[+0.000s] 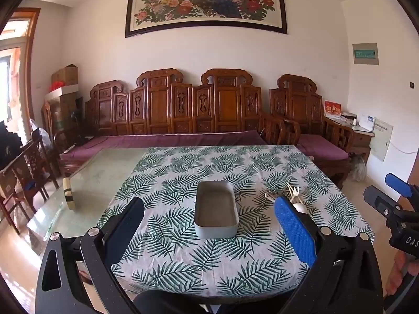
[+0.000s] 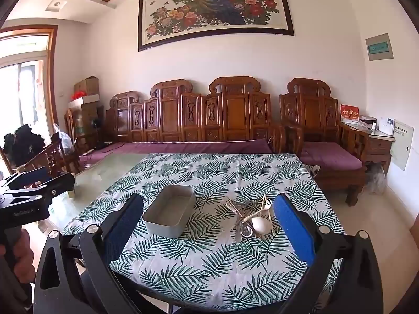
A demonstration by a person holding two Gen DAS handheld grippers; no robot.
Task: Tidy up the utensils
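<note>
nearest the cameras, the left claw (image 1: 209,225) and the right claw (image 2: 209,225) both hang above the near edge of the tabletop (image 2: 199,269), each with its jaws spread wide and nothing held. beyond them the empty grey tray (image 2: 170,213) lies on the leaf-print cloth (image 1: 183,267), its long axis running away from the viewer; it sits straight ahead of the left claw and left of centre for the right claw. the utensil pile (image 2: 248,216), with forks, a white spoon and metal pieces crossed over one another, lies just right of the tray, ahead of the right claw, judged the nearer one. in the left wrist view a blue finger hides most of the pile, and single pieces are hard to separate. farther back stands a carved wooden sofa (image 2: 209,120).
</note>
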